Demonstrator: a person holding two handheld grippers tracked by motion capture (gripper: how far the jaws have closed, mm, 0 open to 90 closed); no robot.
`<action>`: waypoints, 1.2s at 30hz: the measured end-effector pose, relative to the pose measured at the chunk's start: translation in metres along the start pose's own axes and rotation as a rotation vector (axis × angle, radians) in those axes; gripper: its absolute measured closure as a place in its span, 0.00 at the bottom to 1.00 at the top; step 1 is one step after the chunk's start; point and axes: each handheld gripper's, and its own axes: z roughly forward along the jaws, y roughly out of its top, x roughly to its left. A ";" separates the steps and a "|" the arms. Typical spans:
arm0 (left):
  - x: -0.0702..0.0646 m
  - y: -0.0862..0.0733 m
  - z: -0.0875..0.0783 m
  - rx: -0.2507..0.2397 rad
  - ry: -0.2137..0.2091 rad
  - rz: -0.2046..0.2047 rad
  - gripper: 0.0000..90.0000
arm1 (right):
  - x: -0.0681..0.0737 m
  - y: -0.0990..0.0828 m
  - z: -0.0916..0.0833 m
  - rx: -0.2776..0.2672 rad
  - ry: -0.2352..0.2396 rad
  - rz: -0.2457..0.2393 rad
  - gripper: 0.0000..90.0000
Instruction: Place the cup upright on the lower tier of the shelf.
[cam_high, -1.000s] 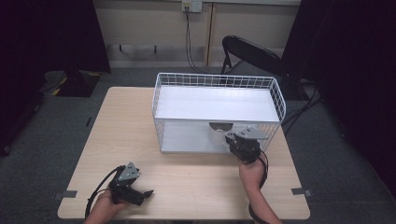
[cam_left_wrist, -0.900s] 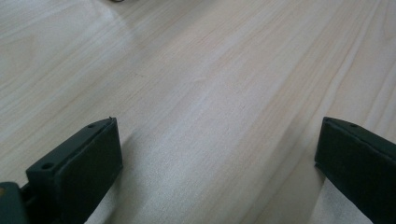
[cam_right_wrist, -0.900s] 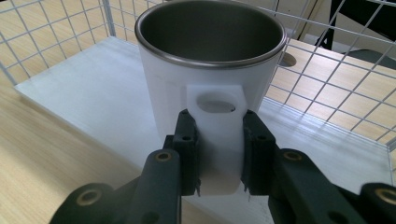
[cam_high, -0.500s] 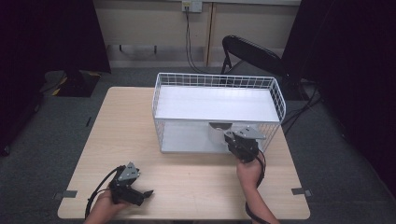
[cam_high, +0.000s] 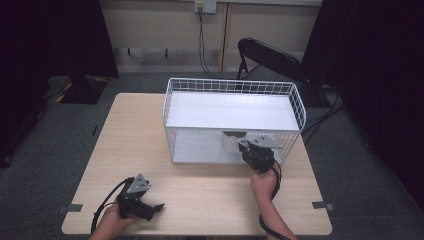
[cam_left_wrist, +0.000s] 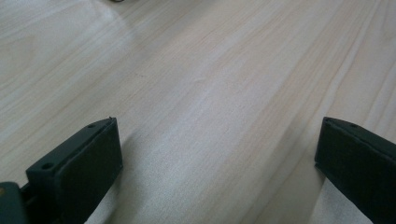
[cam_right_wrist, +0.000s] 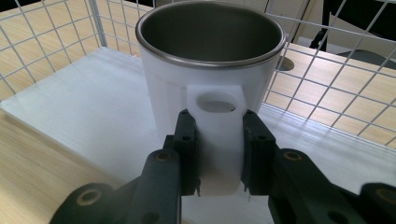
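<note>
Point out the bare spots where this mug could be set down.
The rack's lower shelf, left of the mug, is bare, as is its top shelf. The table left of the rack is free. It is tight around the right tool by the wire wall.

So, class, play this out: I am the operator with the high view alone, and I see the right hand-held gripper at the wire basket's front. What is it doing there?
Observer: The right hand-held gripper is shut on the handle of a white mug.
Operator: Is the mug upright?
Observer: Yes, its open mouth faces up, and the inside looks like bare grey metal with nothing in it.
Operator: Where does it stand?
Observer: On the basket's white floor board, with the wire basket walls behind it.
Operator: And the left one?
Observer: The left hand-held gripper is open over bare wooden table, nothing between its jaws.
</note>
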 end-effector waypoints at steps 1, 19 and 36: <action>0.000 0.000 0.000 -0.002 0.000 0.001 0.00 | 0.000 0.000 0.001 0.000 -0.003 0.002 0.80; 0.000 0.000 0.000 -0.001 0.000 0.001 0.00 | 0.000 -0.002 0.006 -0.018 -0.012 0.010 0.80; 0.000 0.000 0.000 -0.001 0.000 0.001 0.00 | 0.003 -0.004 0.010 -0.016 -0.020 -0.004 0.79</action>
